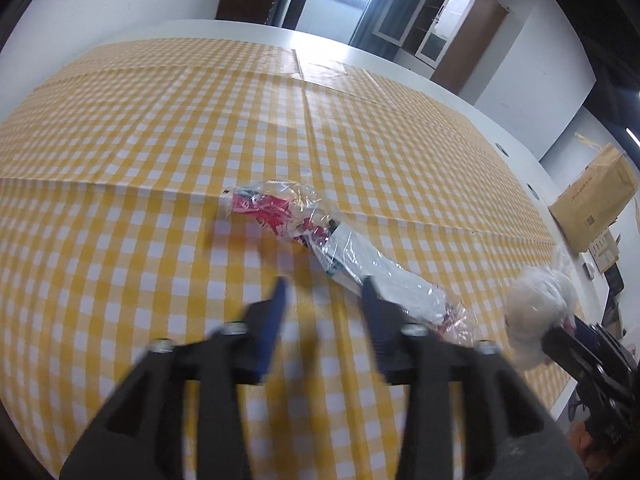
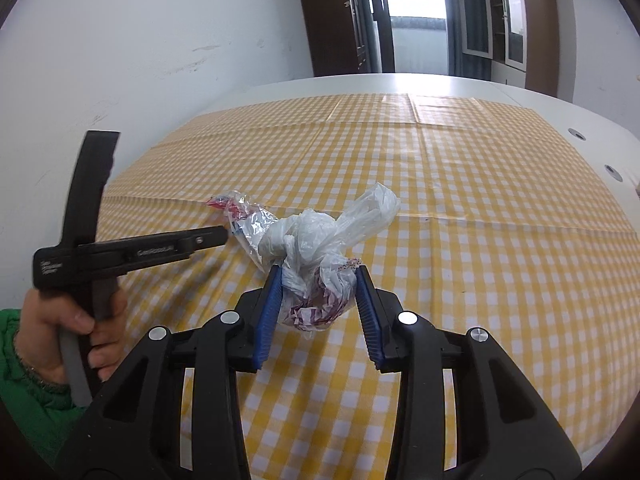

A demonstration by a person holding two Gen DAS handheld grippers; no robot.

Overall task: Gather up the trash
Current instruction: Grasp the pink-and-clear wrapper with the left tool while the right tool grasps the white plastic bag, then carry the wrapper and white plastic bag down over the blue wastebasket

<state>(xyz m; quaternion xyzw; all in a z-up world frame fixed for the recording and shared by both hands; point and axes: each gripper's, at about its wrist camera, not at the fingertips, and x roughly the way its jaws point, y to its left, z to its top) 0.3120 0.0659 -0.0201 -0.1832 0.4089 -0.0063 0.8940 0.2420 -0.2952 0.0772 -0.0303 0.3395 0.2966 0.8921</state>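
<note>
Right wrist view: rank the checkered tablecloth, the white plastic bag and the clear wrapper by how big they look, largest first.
1. Checkered tablecloth, by far the largest.
2. White plastic bag, clamped in the right hand-held gripper; it is nearest the camera, so its edge is unsure.
3. Clear wrapper, partly hidden behind the bag.

**Little legible print in either view**

The left gripper (image 2: 222,236), seen from the right wrist camera, carries pale embossed lettering along its black body; it appears to start with "Gen" and the rest blurs. A small block of white print sits on the rear of the same tool, too small to read. In the left wrist view, a brown cardboard box (image 1: 592,204) beyond the table bears a line of red lettering and a small barcode-like label, neither readable. The crumpled wrapper (image 1: 288,212) shows red and blue print, with no word that can be made out.
</note>
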